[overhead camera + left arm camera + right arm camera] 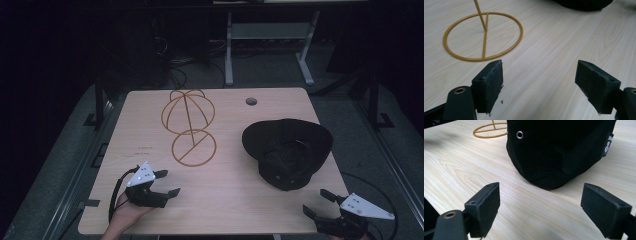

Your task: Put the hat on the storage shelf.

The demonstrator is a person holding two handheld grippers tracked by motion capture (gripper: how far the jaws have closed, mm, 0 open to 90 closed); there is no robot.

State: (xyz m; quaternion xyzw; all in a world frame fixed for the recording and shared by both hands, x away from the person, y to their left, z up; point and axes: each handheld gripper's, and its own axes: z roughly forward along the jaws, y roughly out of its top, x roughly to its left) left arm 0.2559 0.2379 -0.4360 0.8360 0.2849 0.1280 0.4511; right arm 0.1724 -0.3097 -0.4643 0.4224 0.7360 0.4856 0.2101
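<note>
A gold wire hat stand [188, 125] rises from a ring base at the table's middle back; its ring base [483, 36] lies ahead of my left jaws. A black bucket hat [286, 150] lies on the table at the right, and its crown with a metal eyelet [554, 150] sits just beyond my right jaws. My left gripper [167, 183] is open near the front left edge, with bare wood between its pads [489, 83]. At the front right corner my right gripper [319, 203] is open too, holding nothing.
The light wooden table [225, 200] has a round cable hole [251, 101] at the back right. Cables trail from both grippers over the front edge. Behind the table stand a white desk frame [267, 45] and dark floor.
</note>
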